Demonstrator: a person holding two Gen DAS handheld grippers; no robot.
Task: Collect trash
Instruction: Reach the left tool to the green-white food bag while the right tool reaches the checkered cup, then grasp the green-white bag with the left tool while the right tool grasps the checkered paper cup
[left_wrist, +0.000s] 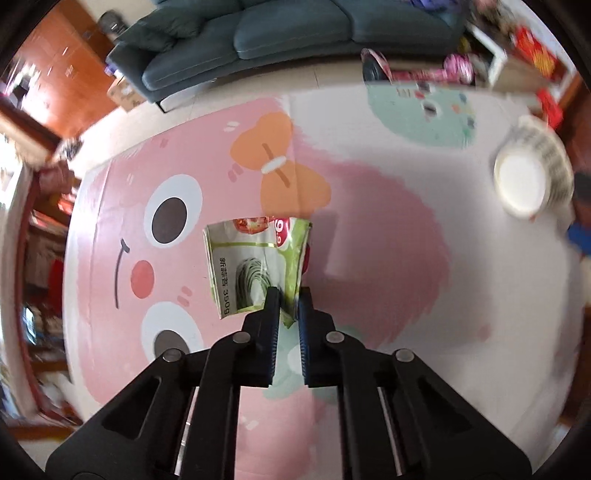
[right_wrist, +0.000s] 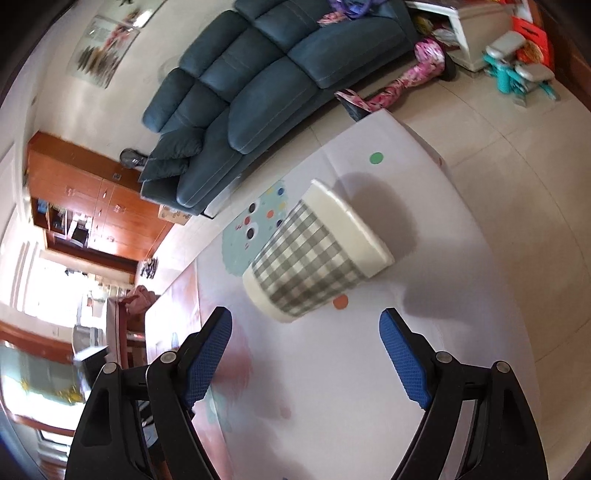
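Note:
A green and white food wrapper (left_wrist: 255, 266) hangs above the pink cartoon play mat (left_wrist: 369, 229), pinched at its lower corner by my left gripper (left_wrist: 288, 299), which is shut on it. A white bin with a grey checked band (left_wrist: 528, 177) stands at the right edge of the left wrist view, blurred. In the right wrist view that checked bin (right_wrist: 314, 254) stands on the mat (right_wrist: 443, 332) just ahead of my right gripper (right_wrist: 306, 325). The right gripper is open, with nothing between its blue-padded fingers (right_wrist: 402, 358).
A dark blue sofa (right_wrist: 258, 92) runs along the far edge of the mat. A pink scooter (right_wrist: 406, 81) and a teal toy (right_wrist: 517, 74) lie on the tiled floor beyond it. Wooden cabinets (right_wrist: 92, 199) line the left wall.

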